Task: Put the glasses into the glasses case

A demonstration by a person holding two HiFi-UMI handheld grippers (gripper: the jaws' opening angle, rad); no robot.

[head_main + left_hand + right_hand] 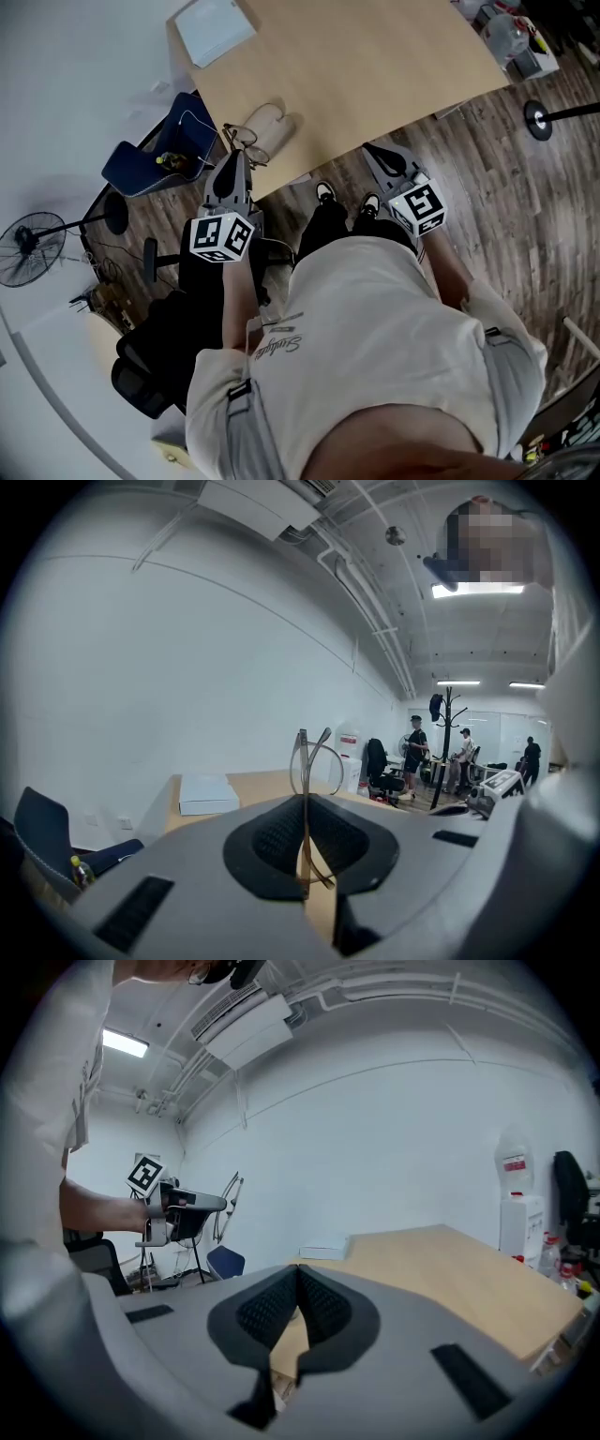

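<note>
Thin metal-framed glasses (243, 139) stand up out of my left gripper (235, 157), which is shut on them at the near edge of the wooden table (375, 66). In the left gripper view the frame (310, 755) rises from between the closed pads of the left gripper (303, 808). A beige glasses case (274, 127) lies on the table just right of the glasses. My right gripper (375, 152) hangs off the table's near edge, shut with nothing in it; its pads meet in the right gripper view (298, 1277), which also shows the left gripper (184, 1211) holding the glasses (229, 1200).
A white flat box (215, 28) lies at the table's far left corner. Left of the table are a blue chair (161, 155) and a floor fan (32, 247); a black office chair (155, 361) is beside me. Clutter sits at the table's far right (511, 37).
</note>
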